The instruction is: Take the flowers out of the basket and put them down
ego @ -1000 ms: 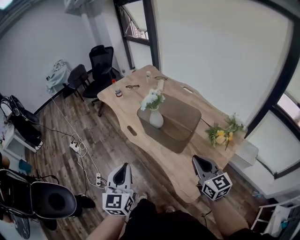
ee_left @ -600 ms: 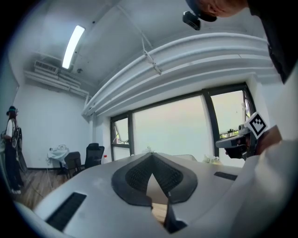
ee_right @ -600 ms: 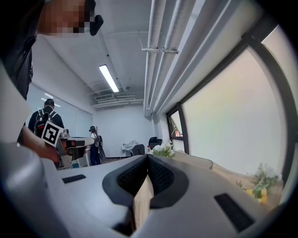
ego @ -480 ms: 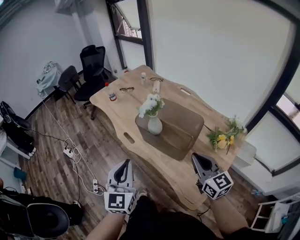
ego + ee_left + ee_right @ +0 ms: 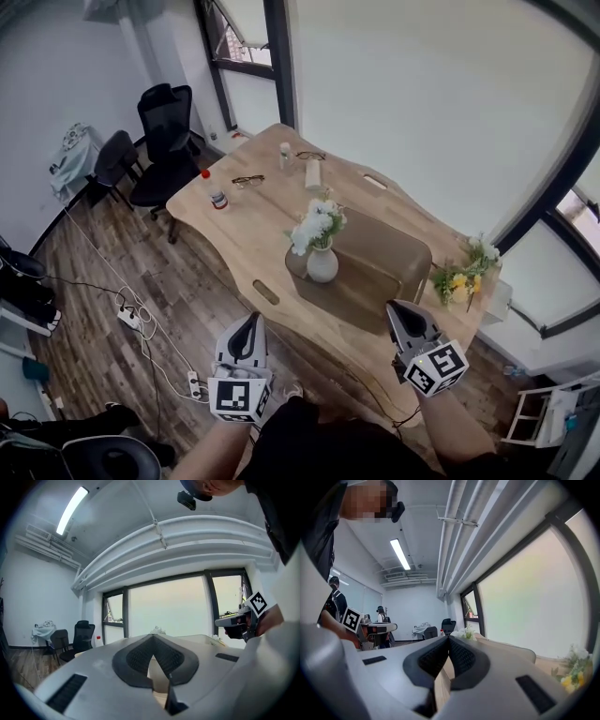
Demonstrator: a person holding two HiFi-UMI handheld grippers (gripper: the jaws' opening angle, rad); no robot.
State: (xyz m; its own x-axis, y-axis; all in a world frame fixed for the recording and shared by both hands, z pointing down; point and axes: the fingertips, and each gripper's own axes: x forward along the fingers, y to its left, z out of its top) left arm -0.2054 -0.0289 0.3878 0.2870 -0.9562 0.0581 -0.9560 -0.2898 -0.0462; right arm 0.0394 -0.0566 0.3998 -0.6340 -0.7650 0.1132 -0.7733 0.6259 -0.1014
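A white vase (image 5: 322, 264) with white flowers (image 5: 314, 226) stands on a brown mat (image 5: 375, 262) in the middle of the wooden table (image 5: 253, 225). A loose bunch of yellow and white flowers (image 5: 462, 277) lies at the table's right end. I see no basket. My left gripper (image 5: 252, 321) hangs shut and empty off the table's near edge, over the floor. My right gripper (image 5: 395, 308) is shut and empty over the near right corner of the table. Both gripper views show the jaws closed tip to tip, left gripper (image 5: 152, 638) and right gripper (image 5: 448, 639).
A red-capped bottle (image 5: 217, 195), glasses (image 5: 247, 179), a small bottle (image 5: 285, 154) and a white container (image 5: 313, 173) sit on the table's far half. Black office chairs (image 5: 161, 131) stand at the far left. A power strip and cables (image 5: 127, 315) lie on the wood floor.
The head view has swung: the table and vase sit further right and lower in the picture. Both grippers stay shut and low in the picture, barely shifted.
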